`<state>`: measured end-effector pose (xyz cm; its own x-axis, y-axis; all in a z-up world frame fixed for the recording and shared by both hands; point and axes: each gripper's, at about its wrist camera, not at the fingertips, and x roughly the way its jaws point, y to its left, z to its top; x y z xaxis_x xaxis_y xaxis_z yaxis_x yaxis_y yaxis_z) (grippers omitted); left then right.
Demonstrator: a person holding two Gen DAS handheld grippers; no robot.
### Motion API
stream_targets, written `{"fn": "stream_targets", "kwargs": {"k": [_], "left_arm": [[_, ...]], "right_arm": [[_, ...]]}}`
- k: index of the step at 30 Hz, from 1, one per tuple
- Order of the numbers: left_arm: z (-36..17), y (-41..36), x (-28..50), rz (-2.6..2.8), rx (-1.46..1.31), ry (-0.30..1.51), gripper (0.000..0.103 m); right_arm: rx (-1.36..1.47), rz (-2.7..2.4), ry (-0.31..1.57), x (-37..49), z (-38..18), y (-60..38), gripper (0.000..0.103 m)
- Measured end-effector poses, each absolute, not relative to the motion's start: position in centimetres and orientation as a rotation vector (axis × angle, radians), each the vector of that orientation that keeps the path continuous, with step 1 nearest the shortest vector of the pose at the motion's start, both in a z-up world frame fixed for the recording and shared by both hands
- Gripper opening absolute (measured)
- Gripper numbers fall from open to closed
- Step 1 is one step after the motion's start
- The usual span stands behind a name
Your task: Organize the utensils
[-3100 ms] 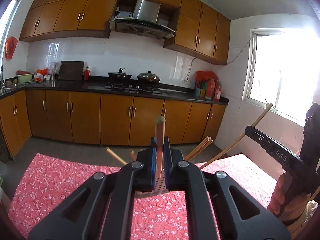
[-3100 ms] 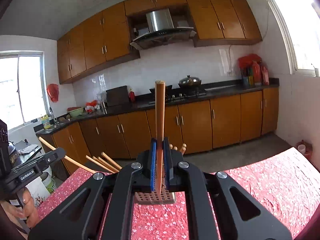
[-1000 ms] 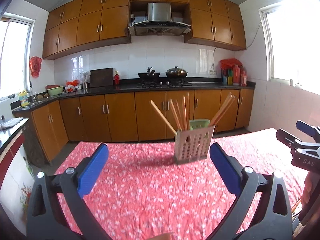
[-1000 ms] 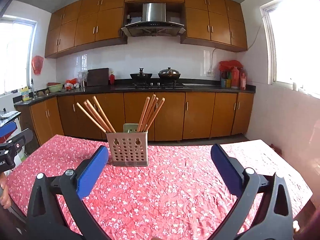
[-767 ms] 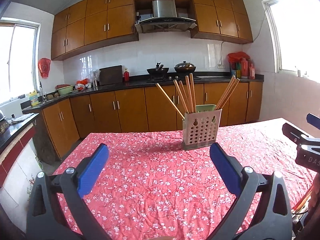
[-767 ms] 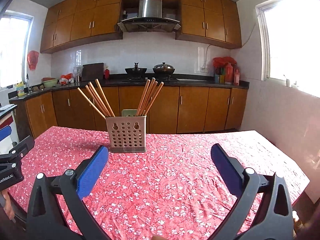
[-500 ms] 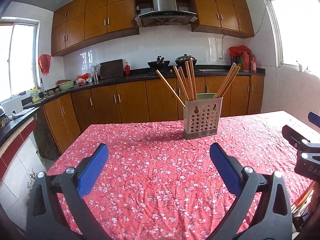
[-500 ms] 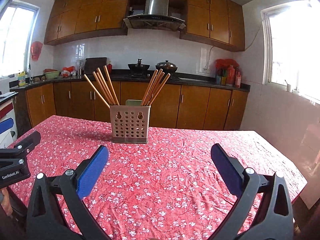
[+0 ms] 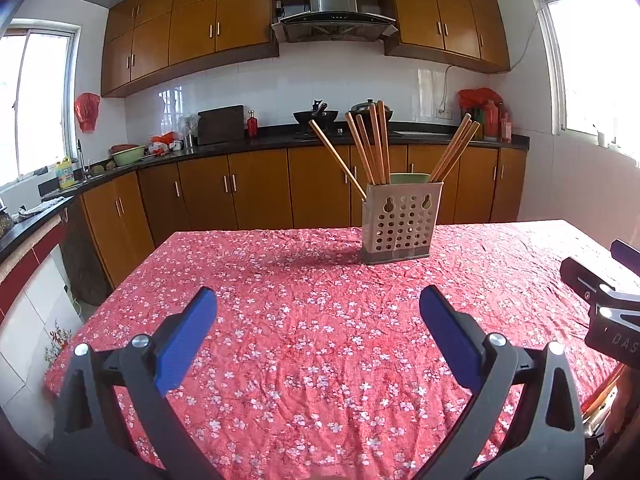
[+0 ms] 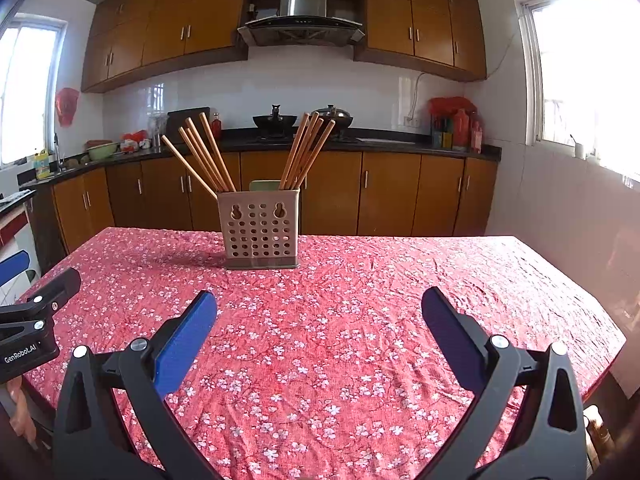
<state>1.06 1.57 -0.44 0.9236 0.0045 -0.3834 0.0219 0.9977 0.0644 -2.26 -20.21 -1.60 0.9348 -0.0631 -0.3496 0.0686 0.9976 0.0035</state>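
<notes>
both jaws stand wide apart: your left gripper (image 9: 318, 328) and right gripper (image 10: 319, 330) grip nothing; chopsticks (image 10: 208, 156) fill the holder (image 10: 260, 234) at upper centre.

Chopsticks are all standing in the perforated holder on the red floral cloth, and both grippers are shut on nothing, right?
Not quite. The chopsticks do stand in the perforated holder on the red floral cloth, but both grippers are open: the left gripper in the left wrist view and the right gripper in the right wrist view show blue pads spread wide, holding nothing.

wrist views | face kitchen | share utensil holder (image 9: 402, 220) (image 10: 259, 228)
</notes>
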Motion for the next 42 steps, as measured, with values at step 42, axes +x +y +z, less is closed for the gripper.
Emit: {"fn": "stream_targets", "kwargs": {"k": [42], "left_arm": [[-0.87,1.27,1.64,-0.016,0.055,0.418,0.099]], "right_arm": [[0.044,-0.069,0.379,-1.86,-2.03,-20.3,0.101]]}}
